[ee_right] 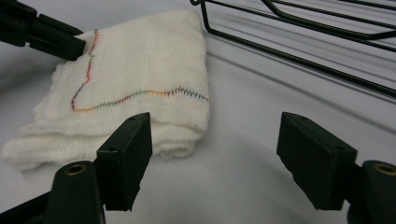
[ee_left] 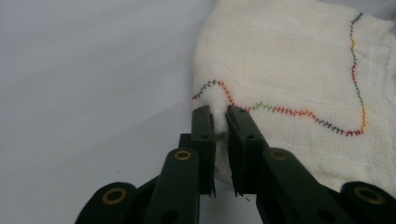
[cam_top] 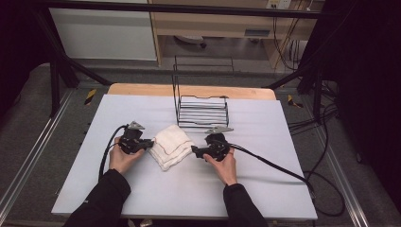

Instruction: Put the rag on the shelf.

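Left gripper (ee_left: 220, 114) clamped on the near corner of the folded white cloth (ee_left: 289, 84); a pinch of fabric is squeezed between the two black jaws, right at the stitched line. In the high view the left gripper (cam_top: 150, 141) sits at the cloth's (cam_top: 171, 146) left edge, held in the person's left hand (cam_top: 122, 158).

Right gripper (ee_right: 215, 140) has its jaws wide apart with nothing between them; the cloth (ee_right: 140, 79) lies just ahead and to the left of its left jaw, not touched. In the high view the right gripper (cam_top: 194, 151) is just beside the cloth's right edge, right hand (cam_top: 226, 163) behind it.

Cloth: soft, loosely woven, gauze-like, folded into several layers, roughly square, with a wavy multicoloured zigzag stitch line across the top layer. It lies near the middle of the table (cam_top: 142, 198), which has a smooth, matte, pale grey top.

Black wire rack (cam_top: 202, 111) stands behind the cloth, thin metal rods, open frame; its bars (ee_right: 299, 32) show in the right gripper view. No readable writing.
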`<move>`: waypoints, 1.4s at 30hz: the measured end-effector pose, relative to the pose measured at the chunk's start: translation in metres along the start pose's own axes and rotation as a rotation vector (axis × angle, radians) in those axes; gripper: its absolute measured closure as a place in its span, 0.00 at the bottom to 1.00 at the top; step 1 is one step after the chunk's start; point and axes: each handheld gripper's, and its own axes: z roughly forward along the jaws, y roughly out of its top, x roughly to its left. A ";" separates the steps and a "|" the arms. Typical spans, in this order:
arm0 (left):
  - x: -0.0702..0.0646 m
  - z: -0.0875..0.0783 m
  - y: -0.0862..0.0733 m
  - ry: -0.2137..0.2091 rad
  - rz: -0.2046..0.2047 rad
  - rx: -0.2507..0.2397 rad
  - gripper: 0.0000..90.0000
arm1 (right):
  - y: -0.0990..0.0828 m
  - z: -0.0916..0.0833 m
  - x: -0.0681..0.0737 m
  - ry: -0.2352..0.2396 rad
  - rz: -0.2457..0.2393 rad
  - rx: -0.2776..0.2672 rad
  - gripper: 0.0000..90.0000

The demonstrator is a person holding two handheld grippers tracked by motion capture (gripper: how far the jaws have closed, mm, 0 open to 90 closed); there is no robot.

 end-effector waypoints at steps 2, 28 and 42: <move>0.000 0.000 0.000 -0.002 -0.003 0.001 0.91 | 0.003 0.009 0.002 0.001 0.012 0.001 0.37; -0.004 -0.027 -0.006 -0.056 -0.088 -0.016 0.93 | 0.015 0.001 0.015 0.128 0.055 0.036 0.92; -0.061 -0.054 -0.034 -0.152 -0.078 0.017 0.92 | 0.014 -0.032 0.015 0.162 -0.010 0.127 0.92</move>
